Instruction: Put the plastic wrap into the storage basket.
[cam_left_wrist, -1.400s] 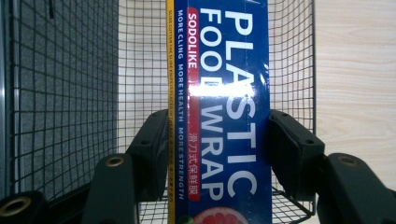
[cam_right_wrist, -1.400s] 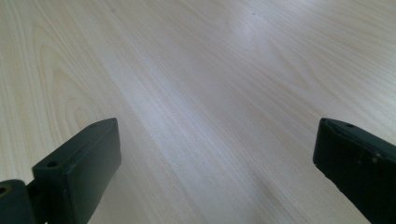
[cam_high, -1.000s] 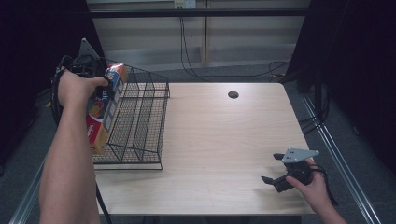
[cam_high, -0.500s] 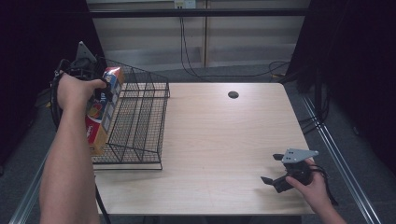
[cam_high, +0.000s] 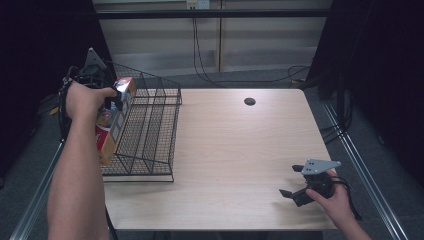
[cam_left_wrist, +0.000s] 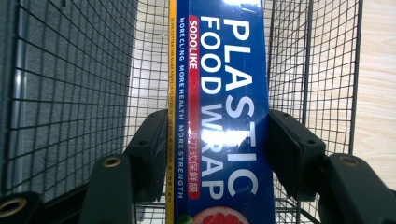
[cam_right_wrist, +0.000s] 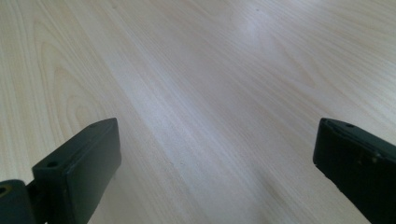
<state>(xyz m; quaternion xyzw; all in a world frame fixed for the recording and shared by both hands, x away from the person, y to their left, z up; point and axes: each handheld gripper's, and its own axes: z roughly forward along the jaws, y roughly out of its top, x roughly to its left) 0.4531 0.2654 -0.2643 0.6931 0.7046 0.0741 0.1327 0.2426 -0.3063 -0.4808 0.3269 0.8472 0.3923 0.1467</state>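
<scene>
At the table's 9 o'clock edge: item held: a long box of plastic food wrap (cam_high: 111, 125), blue face with white lettering, red and yellow side, standing on end at the left wall of the wire rack.
Left gripper (cam_high: 114, 98): jaws pinched on the food wrap box near its upper end; in the left gripper view both black pads press flat on the box's (cam_left_wrist: 224, 116) two long sides, the box running straight up between them.
Left hand (cam_high: 82, 97): wrapped over the gripper body, forearm coming in from 6 o'clock along the table's left edge; grey three-cornered plate at 12 o'clock of the hand.
Wire rack (cam_high: 150, 130): black mesh, open-topped, split by upright dividers; sits on the table's left part, from 9 towards 10 o'clock. Mesh walls (cam_left_wrist: 79, 84) close in on both sides of the box, and a divider stands just to its right.
Right gripper (cam_high: 296, 183): jaws spread wide with nothing between them; rests low over the table at 5 o'clock, well apart from the rack.
Right hand (cam_high: 335, 197): around the gripper's rear, cable trailing towards the table's near edge.
Table (cam_high: 235, 150): pale wood grain; bare wood (cam_right_wrist: 210, 93) lies between the right jaws.
Round hole (cam_high: 249, 101): dark, in the tabletop at 12 o'clock, well apart from both grippers.
Behind the table: dark cables (cam_high: 205, 55) hang down a pale back panel to the floor.
</scene>
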